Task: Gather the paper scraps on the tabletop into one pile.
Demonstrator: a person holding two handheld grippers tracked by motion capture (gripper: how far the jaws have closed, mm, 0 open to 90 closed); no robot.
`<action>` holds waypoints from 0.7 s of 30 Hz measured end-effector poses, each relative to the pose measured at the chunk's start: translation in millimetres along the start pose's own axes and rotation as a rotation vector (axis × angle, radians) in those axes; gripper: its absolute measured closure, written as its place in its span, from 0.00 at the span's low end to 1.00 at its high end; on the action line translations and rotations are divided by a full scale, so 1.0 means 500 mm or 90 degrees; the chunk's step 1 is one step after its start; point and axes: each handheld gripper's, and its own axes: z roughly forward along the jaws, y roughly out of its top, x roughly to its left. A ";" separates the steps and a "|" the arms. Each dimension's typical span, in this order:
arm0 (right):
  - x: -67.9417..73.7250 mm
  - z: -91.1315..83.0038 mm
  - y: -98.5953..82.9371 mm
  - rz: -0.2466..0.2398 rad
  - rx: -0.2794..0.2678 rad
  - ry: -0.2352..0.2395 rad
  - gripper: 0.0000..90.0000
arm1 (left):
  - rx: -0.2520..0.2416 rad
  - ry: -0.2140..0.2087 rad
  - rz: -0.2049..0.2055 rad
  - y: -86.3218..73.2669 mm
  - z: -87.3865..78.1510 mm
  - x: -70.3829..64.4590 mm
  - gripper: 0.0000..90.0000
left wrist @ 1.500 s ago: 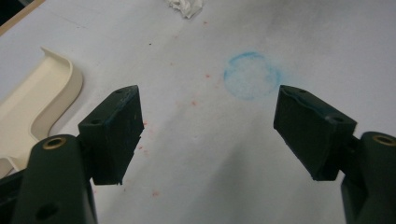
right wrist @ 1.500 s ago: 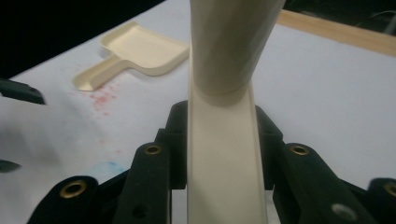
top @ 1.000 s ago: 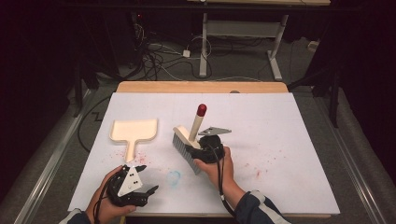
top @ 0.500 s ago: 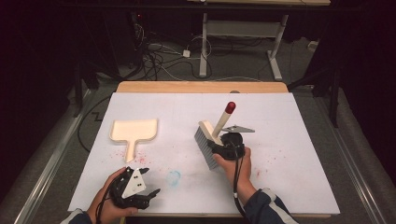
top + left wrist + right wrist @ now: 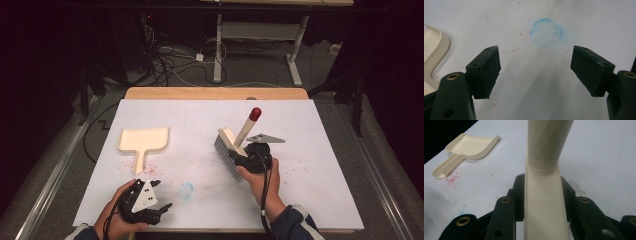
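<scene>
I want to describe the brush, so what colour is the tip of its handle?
Red, on a cream brush; the handle tip shows best in the high view.

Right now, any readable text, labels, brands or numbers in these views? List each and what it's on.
None readable.
brush, held in the right gripper: plain cream body, red handle tip, no print.
dustpan: plain cream, no marking.
left gripper: pale top plate with dark dots, no letters.
white table sheet: a blue ring mark and red specks, not writing.
</scene>
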 end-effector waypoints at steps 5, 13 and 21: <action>-0.002 -0.026 0.011 -0.031 -0.012 0.004 0.75 | -0.002 0.003 -0.002 0.000 -0.002 0.002 0.25; -0.020 -0.058 0.032 -0.068 -0.033 0.009 0.75 | -0.003 0.007 -0.005 -0.001 -0.005 0.005 0.25; -0.044 -0.061 0.075 -0.230 -0.037 -0.003 0.75 | -0.001 0.008 -0.008 -0.001 -0.003 0.008 0.25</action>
